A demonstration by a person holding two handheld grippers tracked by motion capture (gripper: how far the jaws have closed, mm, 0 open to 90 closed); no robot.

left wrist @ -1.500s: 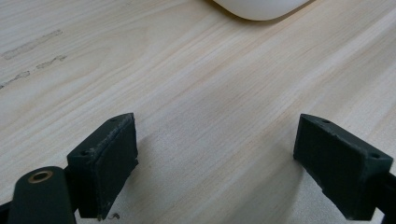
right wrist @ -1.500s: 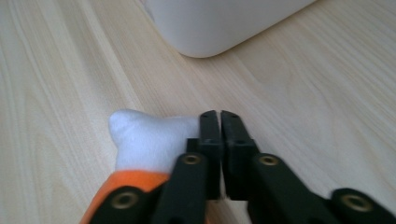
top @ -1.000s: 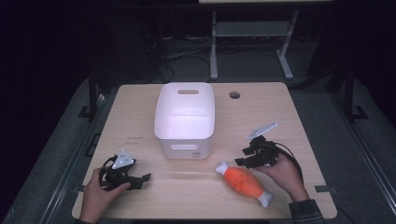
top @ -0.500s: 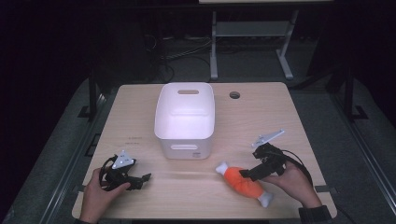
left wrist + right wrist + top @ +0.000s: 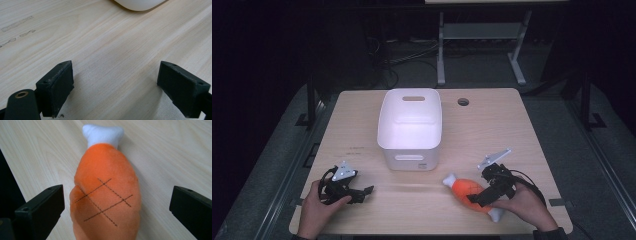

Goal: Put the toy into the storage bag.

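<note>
- Orange plush, shaped like a drumstick point(image 5: 106, 202) with a white bone end, lies flat on the bench point(image 5: 522, 125), near the front right corner of the white bin point(image 5: 410, 127) and apart from it.
- Around the toy's body, the right hand-held gripper point(image 5: 484, 192) has its jaws spread wide; they have just been opening, and neither pad touches the fabric. In the right gripper view there is a clear gap on each side.
- One risk, as a judgement: soft stuffing gives under pressure, so a close on the rounded flank could squeeze the toy out forward toward the bin instead of trapping it.
- Another: the toy lies aslant to the jaws, so one pad may meet it first and swivel it on the smooth wood.
- Pads closing too high would pinch only loose fabric, and the toy could sag or drop short of the bin on the lift.
- Well to the left of the bin, the left hand-held gripper point(image 5: 354, 190) rests by the bench's front edge, jaws spread over bare wood, too far off to steady anything.
</note>
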